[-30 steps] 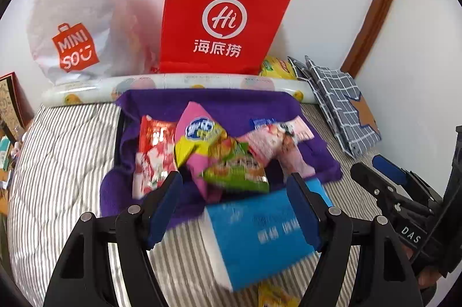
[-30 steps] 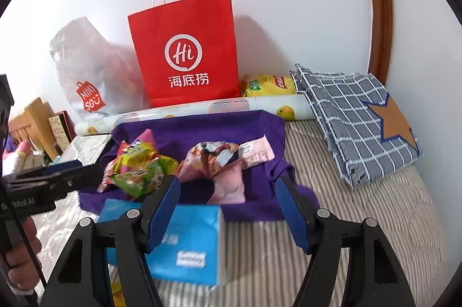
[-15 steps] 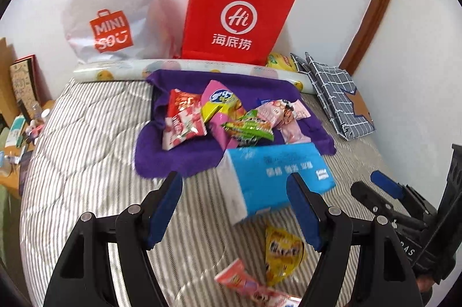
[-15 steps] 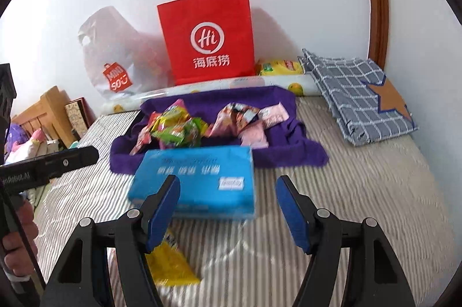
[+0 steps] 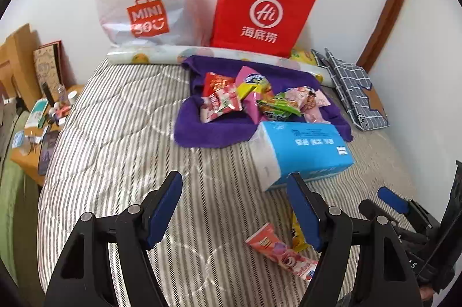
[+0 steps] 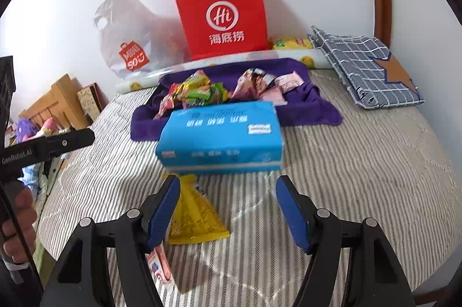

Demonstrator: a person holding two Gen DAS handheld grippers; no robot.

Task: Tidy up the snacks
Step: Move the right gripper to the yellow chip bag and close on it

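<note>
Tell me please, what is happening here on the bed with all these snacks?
A person holds a gripper in each hand over a striped bed and is sorting snacks. Both the left gripper and the right gripper are open and hold nothing. Most packets lie piled on a purple towel. A blue tissue pack lies in front of it. A yellow packet and a pink packet lie loose on the bed near the grippers, not yet gathered.

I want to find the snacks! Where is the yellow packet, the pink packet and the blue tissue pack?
yellow packet [image 6: 196,217]: right wrist view, middle of its face.
pink packet [image 5: 281,252]: left wrist view, on the printed picture.
blue tissue pack [image 6: 222,131]: right wrist view, centre of its top.
</note>
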